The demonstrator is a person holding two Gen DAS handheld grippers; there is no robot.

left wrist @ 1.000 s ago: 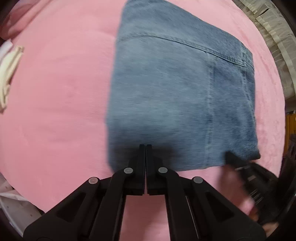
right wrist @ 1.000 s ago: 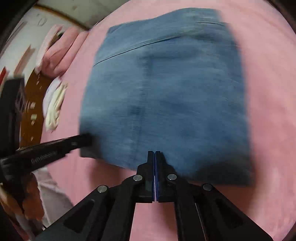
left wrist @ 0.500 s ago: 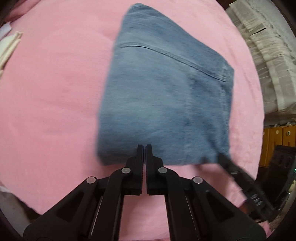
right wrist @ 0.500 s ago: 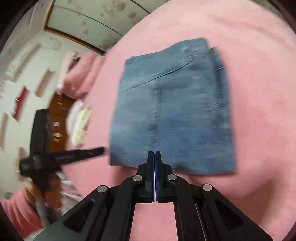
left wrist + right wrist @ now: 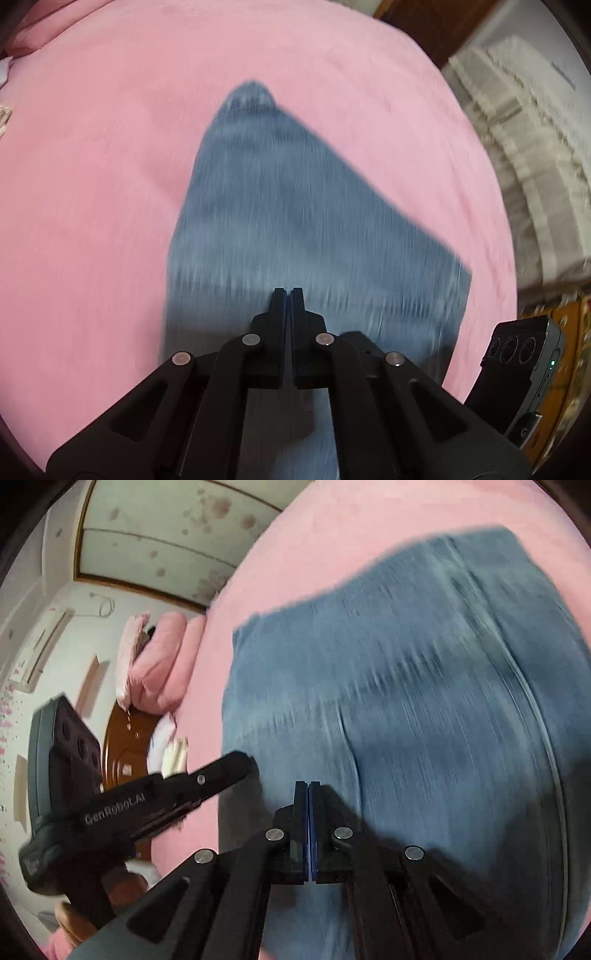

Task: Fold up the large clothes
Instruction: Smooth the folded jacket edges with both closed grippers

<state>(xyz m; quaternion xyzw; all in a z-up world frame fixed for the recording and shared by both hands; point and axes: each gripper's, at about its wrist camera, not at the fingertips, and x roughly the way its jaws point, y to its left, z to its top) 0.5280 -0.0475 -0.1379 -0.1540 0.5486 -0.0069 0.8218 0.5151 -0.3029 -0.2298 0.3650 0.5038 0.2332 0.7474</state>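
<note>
Folded blue jeans lie on a pink bed cover. In the left wrist view my left gripper is shut, its tips over the near part of the denim, which runs on under the fingers. I cannot tell if cloth is pinched. In the right wrist view the jeans fill the right half. My right gripper is shut over the near denim. The left gripper reaches in from the left to the jeans' near left edge. The right gripper's body shows at the left view's lower right.
Pink pillows and a brown wooden headboard lie at the bed's far end. Pale folded cloth sits near the pillows. A beige quilted cover lies beyond the bed's right edge. Both views are motion-blurred.
Both grippers have moved forward over the jeans, which now reach under the fingers in both views. Both stay shut. The two grippers are closer together.
</note>
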